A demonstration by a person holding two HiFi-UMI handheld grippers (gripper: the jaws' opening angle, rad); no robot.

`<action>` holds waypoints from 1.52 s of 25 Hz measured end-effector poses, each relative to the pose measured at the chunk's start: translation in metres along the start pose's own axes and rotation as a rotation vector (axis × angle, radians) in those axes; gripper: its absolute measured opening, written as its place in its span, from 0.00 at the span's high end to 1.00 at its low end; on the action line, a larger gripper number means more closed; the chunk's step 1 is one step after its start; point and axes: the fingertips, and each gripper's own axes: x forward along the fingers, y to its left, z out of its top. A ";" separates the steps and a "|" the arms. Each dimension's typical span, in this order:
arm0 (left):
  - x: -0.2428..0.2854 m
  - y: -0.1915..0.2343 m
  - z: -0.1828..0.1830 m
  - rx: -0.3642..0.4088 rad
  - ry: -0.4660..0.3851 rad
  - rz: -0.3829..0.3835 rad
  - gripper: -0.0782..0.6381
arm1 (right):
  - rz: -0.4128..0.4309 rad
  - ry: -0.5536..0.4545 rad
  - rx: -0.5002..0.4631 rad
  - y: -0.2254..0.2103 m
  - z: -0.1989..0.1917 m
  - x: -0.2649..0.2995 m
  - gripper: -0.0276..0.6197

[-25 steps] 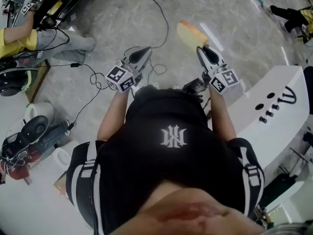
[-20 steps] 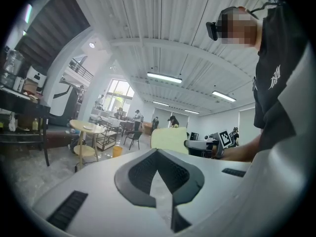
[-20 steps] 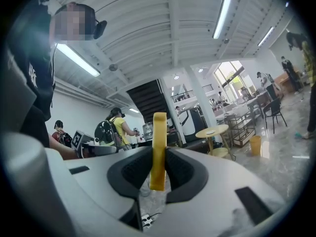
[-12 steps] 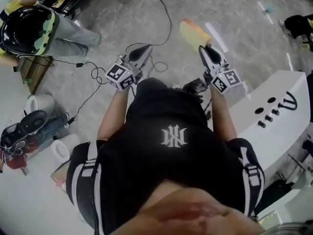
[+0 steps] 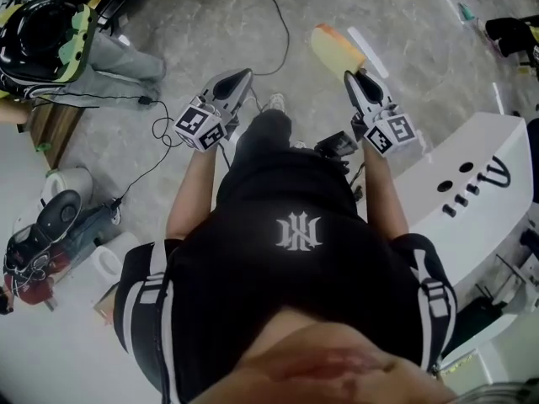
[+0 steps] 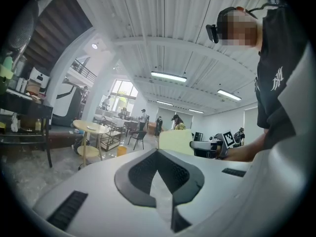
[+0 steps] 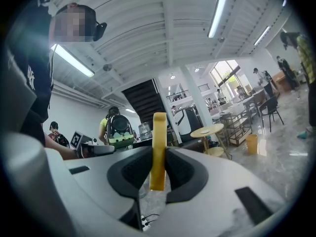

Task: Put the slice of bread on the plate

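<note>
Here the right gripper (image 5: 351, 78) is clamped on the slice of bread (image 5: 337, 50), which stands on edge between its jaws and sticks out past their tips. It is in the air above the grey floor (image 5: 404, 15), on the far right. The left gripper (image 5: 242, 76), off to the left, has its jaws together at the tips, with nothing between them.

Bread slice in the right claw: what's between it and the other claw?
The head view shows just grey marbled floor and a thin black cable between the yellow bread slice and the left claw.
</note>
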 end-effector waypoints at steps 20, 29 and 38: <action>0.100 0.183 0.065 -0.007 -0.017 -0.072 0.88 | -0.031 0.020 -0.062 -0.077 0.064 0.194 0.84; 0.129 0.243 0.075 -0.023 -0.006 -0.066 0.88 | -0.056 0.023 -0.051 -0.108 0.071 0.241 0.84; 0.213 0.282 0.092 -0.012 0.011 -0.065 0.88 | -0.067 0.017 -0.019 -0.189 0.085 0.277 0.84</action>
